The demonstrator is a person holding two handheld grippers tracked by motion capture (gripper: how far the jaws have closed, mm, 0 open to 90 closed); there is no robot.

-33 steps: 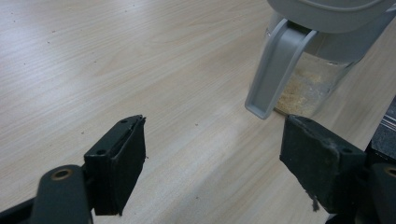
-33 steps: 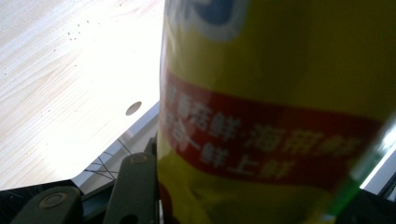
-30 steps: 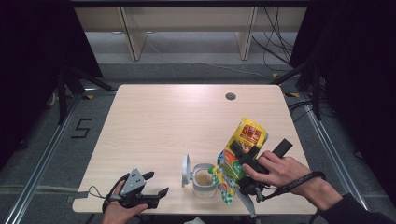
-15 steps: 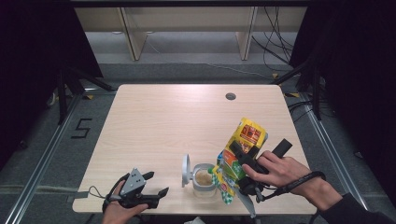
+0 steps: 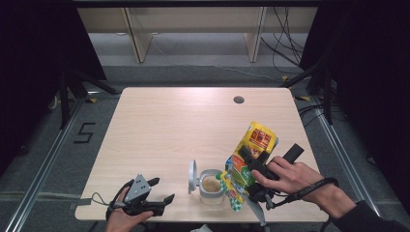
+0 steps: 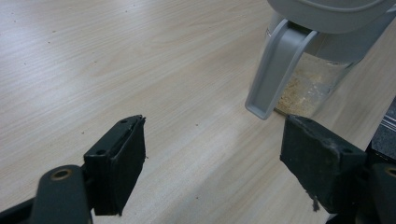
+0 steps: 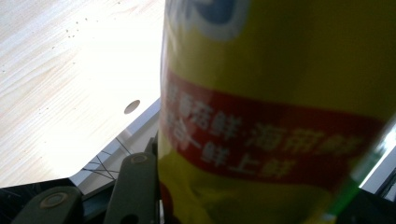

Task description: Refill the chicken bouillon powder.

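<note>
A yellow snack bag (image 5: 255, 141) with a red band is held tilted, its lower end over a clear container (image 5: 211, 185) that holds beige crumbs. The container's grey lid (image 5: 192, 176) stands flipped up on its left. My right gripper (image 5: 249, 174) is shut on the bag near the table's front right. In the right gripper view the bag (image 7: 280, 116) sits against one of the fingers (image 7: 135, 191); the other is hidden. My left gripper (image 5: 159, 192) rests open at the front left, nothing between its jaws. In the left gripper view it (image 6: 215, 163) faces the container (image 6: 313, 84) and its grey lid clasp (image 6: 275, 70).
The light wooden table (image 5: 183, 130) has a small round cable hole (image 5: 238, 100) near its far edge. Dark floor, metal rails and cables surround the table. A "5" is marked on the floor (image 5: 84, 132) to the left.
</note>
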